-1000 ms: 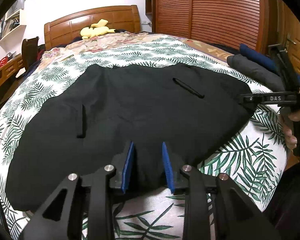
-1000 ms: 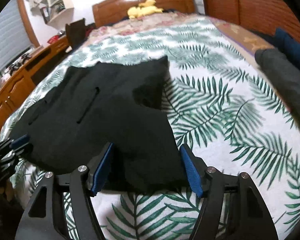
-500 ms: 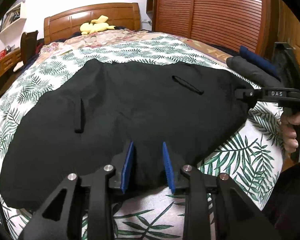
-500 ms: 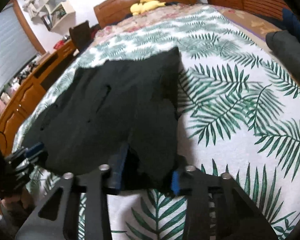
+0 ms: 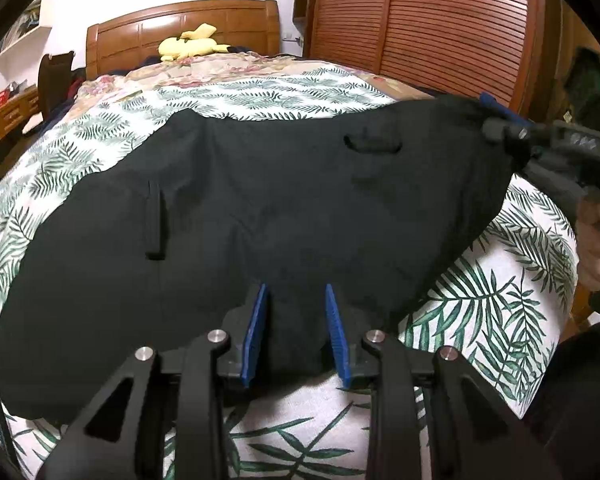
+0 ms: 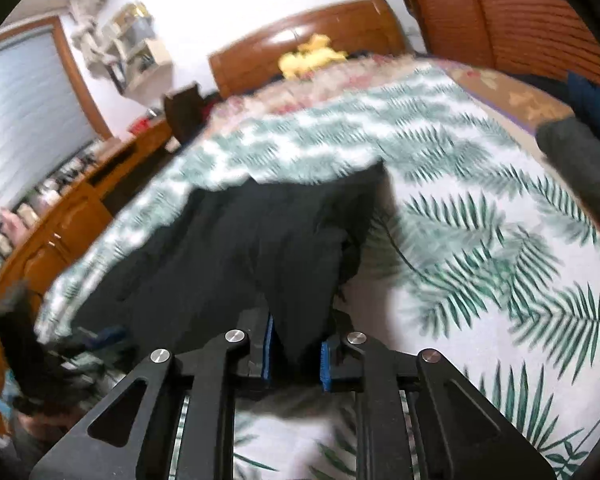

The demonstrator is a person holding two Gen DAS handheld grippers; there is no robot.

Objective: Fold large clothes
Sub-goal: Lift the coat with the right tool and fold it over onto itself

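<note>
A large black garment (image 5: 280, 208) lies spread over the leaf-print bed sheet (image 5: 492, 312). My left gripper (image 5: 295, 292) holds its near edge, with cloth bunched between the blue pads. The right gripper (image 6: 298, 336) has the garment's (image 6: 260, 240) right corner between its pads; its jaws are closing and the corner hangs raised off the sheet. In the left wrist view the right gripper (image 5: 496, 120) shows at the far right, held by a hand (image 5: 596, 248). The left gripper (image 6: 100, 338) is a blur at the lower left of the right wrist view.
A wooden headboard (image 5: 180, 20) with a yellow plush toy (image 5: 192, 44) stands at the bed's far end. A slatted wardrobe (image 5: 420, 28) runs along the right. Folded dark clothes (image 6: 580, 168) lie at the bed's right side. A wooden desk (image 6: 60, 220) lines the left.
The right gripper's jaws went from wide open to closed on the garment's right corner and lifted it up off the sheet. The left gripper kept its hold and place.
</note>
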